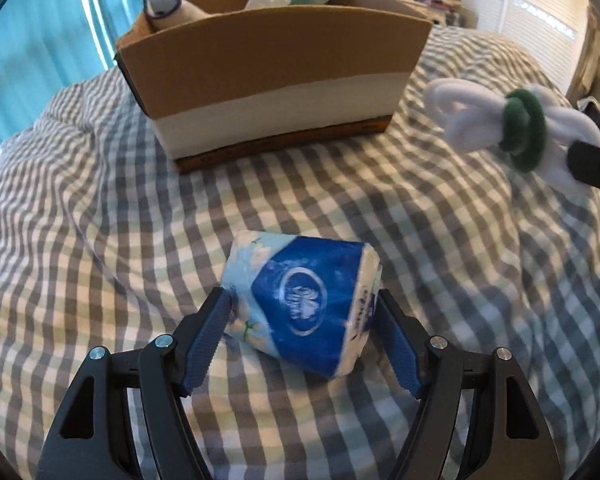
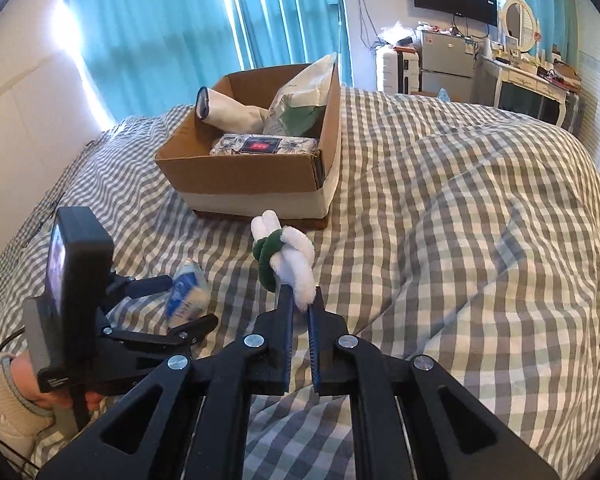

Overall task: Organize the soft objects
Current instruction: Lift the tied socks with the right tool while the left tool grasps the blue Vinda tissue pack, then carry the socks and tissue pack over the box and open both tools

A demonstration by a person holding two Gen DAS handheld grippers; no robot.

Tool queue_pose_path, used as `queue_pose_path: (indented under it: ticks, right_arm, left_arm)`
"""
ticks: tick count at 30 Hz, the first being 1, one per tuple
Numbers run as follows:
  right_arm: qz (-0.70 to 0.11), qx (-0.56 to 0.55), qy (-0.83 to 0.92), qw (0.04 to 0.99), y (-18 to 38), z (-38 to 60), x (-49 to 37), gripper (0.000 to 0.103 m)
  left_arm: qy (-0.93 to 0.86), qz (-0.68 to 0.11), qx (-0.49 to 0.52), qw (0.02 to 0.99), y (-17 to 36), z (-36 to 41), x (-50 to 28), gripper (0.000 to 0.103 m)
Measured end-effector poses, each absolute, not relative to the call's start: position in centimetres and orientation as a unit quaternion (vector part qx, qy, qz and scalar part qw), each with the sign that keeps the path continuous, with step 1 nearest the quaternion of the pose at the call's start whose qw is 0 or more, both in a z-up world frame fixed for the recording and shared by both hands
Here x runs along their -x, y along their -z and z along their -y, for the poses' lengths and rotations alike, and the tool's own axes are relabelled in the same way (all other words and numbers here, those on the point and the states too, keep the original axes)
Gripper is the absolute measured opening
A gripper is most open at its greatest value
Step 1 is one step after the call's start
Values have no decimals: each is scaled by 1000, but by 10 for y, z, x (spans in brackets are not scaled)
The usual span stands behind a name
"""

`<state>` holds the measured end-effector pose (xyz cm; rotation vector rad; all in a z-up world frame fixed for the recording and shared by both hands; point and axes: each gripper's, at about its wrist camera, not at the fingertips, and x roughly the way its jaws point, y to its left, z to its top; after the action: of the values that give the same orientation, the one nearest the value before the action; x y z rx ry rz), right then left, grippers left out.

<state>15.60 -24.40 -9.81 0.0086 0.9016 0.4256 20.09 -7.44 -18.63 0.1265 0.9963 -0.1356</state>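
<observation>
Blue-wrapped tissue roll [image 1: 300,304] lying crosswise between wide left gripper [image 1: 300,332] — perhaps untouched, right gripper [image 2: 300,300] pinching plush loops [image 2: 288,256] — pointing boxward.

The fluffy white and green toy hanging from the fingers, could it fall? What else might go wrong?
Maybe. The right gripper pinches the fluffy white and green toy only by one thin end, so it might slip out before reaching the brown cardboard box. The blue and white wrapped paper roll lies on the soft checked blanket between the left gripper's open fingers; it could roll away when squeezed.
</observation>
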Motion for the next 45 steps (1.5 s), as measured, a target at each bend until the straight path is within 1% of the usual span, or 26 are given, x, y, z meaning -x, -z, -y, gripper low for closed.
queue_pose_path:
  ticks: [3,5,6,7,9,10,11,12,16,23,27,32,35,38,41,43,45]
  right_arm:
    - [-433,1,-205,878,99,242,-155,6]
    - [-431,4,-204,879,99,241,-154,6]
    - [-430,4,-204,879,99,241,-153,6]
    - [-431,4,-203,879,100,241,-154,6]
    - [-430,3,-200,880,100,241,-152,6]
    - [-430,3,-200,880,100,242,-151,6]
    - [-429,3,-199,881,100,242,-151,6]
    - [-428,4,-197,882,99,242,-149,6]
    - [-423,9,-196,885,95,241,-145,6]
    - [-407,8,-196,892,77,244,-140,6]
    - [-378,15,-195,905,48,243,-152,6]
    - [-333,27,-199,921,4,236,-182,6]
    - [-311,34,-204,928,-17,228,-203,6]
    - [-302,38,-210,929,-24,222,-221,6]
    - [-299,41,-214,929,-23,214,-243,6]
    - [-302,43,-215,928,-18,211,-258,6]
    - [-306,44,-217,926,-9,208,-271,6]
  left_arm:
    - [66,-474,-53,876,187,70,-202,72]
    - [70,-473,-37,878,186,64,-202,69]
    - [69,-470,-31,879,184,62,-201,65]
    - [70,-469,-27,880,181,59,-200,54]
    - [64,-463,-32,883,176,57,-196,42]
    - [62,-461,-35,884,174,57,-194,30]
    - [62,-459,-35,886,172,54,-192,22]
    - [61,-456,-34,887,170,51,-190,20]
    - [65,-434,-32,898,149,47,-178,18]
    - [84,-375,-42,922,86,50,-163,18]
    - [94,-338,-46,935,43,53,-177,18]
    - [99,-319,-40,942,11,50,-213,18]
    - [92,-322,-52,941,5,53,-243,18]
    - [90,-336,-49,936,7,51,-276,18]
    - [87,-350,-57,931,19,53,-309,20]
    - [85,-356,-57,929,29,52,-324,24]
    - [89,-354,-58,929,36,53,-333,25]
